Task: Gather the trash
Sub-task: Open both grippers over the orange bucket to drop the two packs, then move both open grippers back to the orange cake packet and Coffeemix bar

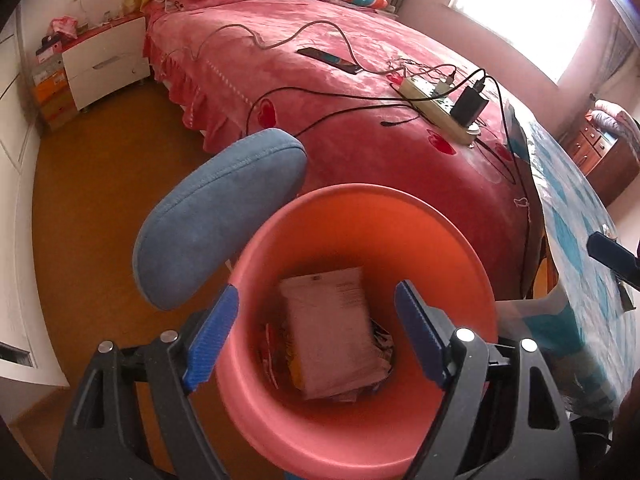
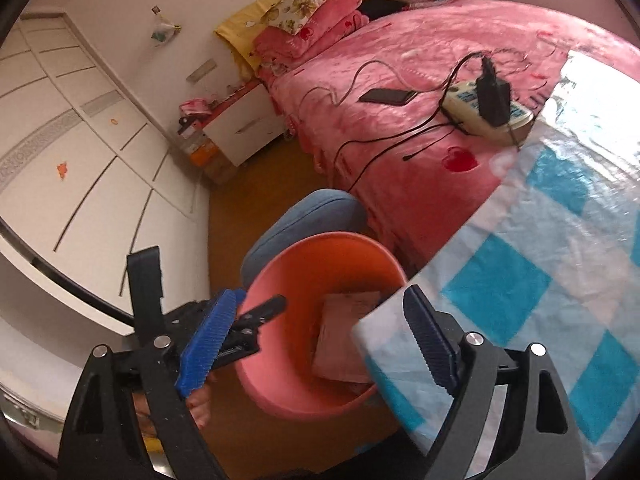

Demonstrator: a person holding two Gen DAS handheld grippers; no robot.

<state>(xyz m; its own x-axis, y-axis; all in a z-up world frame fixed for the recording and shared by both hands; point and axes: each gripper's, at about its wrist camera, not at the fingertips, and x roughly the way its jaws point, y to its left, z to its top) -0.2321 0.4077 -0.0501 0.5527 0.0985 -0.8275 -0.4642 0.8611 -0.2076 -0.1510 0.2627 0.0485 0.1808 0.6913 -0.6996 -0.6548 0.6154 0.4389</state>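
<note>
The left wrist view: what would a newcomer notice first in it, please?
The pink bin fills the lower middle, with a white packet lying inside on other trash, right under the open left gripper. A blue chair back stands at its left. Behind lies a pink bed carrying a power strip and a phone.

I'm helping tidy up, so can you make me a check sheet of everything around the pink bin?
Surface: table with blue-and-white checked cloth, nothing seen on it.
Job's things: pink bin on the floor, holding a white paper packet and other wrappers.
Clutter: phone on the bed.
Grippers: left hand-held gripper open above the bin, empty; right hand-held gripper open, empty.
Cables: power strip with charger and several leads across the bed.
Surroundings: blue chair back, nightstand, wardrobe, window.
</note>
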